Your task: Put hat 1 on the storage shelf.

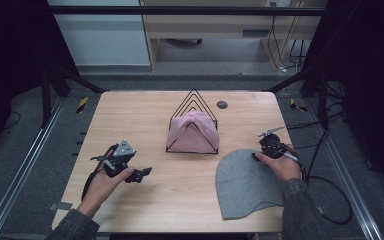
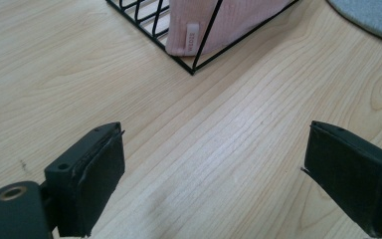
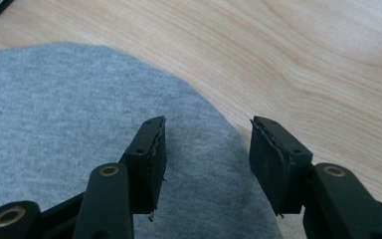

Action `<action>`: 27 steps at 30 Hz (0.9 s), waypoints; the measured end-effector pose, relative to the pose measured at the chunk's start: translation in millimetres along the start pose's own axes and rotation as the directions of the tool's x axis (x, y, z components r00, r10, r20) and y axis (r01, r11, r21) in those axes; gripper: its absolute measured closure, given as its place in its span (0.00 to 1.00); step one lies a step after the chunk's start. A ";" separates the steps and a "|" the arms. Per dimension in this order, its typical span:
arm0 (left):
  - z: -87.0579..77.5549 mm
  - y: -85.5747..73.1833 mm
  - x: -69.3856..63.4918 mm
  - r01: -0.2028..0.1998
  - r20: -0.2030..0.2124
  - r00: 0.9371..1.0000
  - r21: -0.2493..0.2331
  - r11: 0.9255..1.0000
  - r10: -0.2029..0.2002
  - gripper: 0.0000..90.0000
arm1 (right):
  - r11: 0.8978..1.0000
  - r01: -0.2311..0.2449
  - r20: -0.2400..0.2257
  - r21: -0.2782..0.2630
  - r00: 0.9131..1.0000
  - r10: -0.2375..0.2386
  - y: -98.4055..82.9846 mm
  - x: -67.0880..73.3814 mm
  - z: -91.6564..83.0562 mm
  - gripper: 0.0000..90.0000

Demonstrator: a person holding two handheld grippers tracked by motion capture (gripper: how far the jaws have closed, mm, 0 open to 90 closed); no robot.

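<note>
A grey knit hat [image 1: 245,182] lies flat on the wooden table [image 1: 180,200] at the front right. My right gripper [image 1: 255,156] hovers at its upper right edge. In the right gripper view this gripper [image 3: 206,154] is open, its jaws straddling the rim of the grey hat [image 3: 54,124] without pressing it. A pink hat [image 1: 192,132] rests inside a black wire rack [image 1: 194,95] at the table's middle. My left gripper [image 1: 142,173] is at the front left, low over bare wood. The left gripper [image 2: 214,169] stands wide open and empty, aimed at the corner of the rack [image 2: 194,69] and the pink hat [image 2: 219,20].
A small dark round disc [image 1: 222,104] sits in the tabletop behind the rack. Cables [image 1: 330,200] trail off the table's right side. Metal frame rails [image 1: 25,165] run along both sides of the table.
</note>
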State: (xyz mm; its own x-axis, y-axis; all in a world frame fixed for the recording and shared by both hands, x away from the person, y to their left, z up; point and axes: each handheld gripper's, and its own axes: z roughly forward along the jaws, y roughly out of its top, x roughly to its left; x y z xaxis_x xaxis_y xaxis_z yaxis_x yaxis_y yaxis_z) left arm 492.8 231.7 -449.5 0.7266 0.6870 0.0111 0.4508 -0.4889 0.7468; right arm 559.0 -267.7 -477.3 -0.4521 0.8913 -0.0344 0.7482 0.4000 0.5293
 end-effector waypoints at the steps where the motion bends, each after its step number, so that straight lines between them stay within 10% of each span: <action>1: -0.4 -0.9 0.6 0.002 -0.001 1.000 0.003 1.000 -0.002 0.09 | 1.000 0.003 0.001 0.004 1.000 -0.003 -0.4 0.4 -0.2 0.56; 18: 1.5 -6.8 3.7 0.017 -0.021 1.000 0.028 0.999 -0.017 0.10 | 0.997 0.068 -0.043 0.026 0.997 -0.067 -5.0 7.5 -4.1 0.94; 27: 1.4 -12.8 13.6 0.057 -0.034 0.998 0.041 0.998 -0.056 0.10 | 0.997 0.074 -0.054 -0.037 0.996 -0.076 -9.2 12.1 -15.4 0.96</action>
State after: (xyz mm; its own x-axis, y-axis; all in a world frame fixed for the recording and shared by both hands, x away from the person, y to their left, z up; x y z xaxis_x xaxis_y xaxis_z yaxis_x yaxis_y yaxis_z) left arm 497.6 246.6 -459.8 0.6825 0.7309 -0.0081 0.5123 -0.4704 0.7185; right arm 539.2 -263.8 -469.5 -0.5333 0.8454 -0.0286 0.6944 0.4569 0.5559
